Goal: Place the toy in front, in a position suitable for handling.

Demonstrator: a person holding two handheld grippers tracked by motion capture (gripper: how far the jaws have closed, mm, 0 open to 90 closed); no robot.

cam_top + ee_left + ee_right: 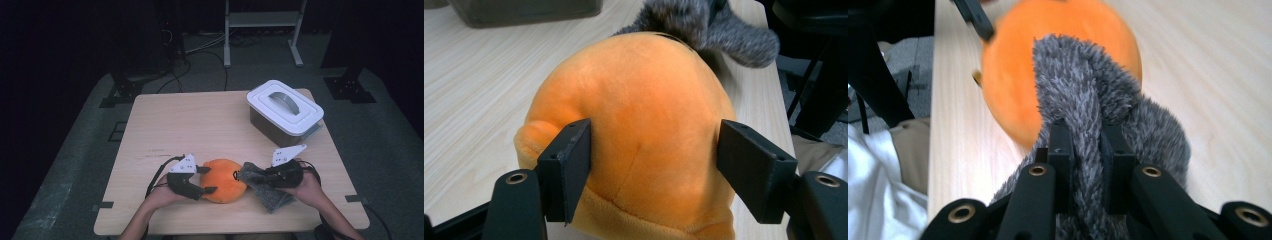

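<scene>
Pale wood of the table (210, 120) carries an orange plush ball (224, 180) at lower centre of the high view, with a grey furry cloth (264, 187) touching its right side. Left tongs (206, 180) straddle the ball, jaws at either flank, seemingly just touching the plush rather than squeezing it. Right tongs (250, 174) are pinched tight on a fold of the cloth. To wipe well, I would firm the left grip first so the ball cannot roll, then draw the cloth across its top in short strokes. A white-lidded box (284, 111) sits upper right, well apart.
</scene>
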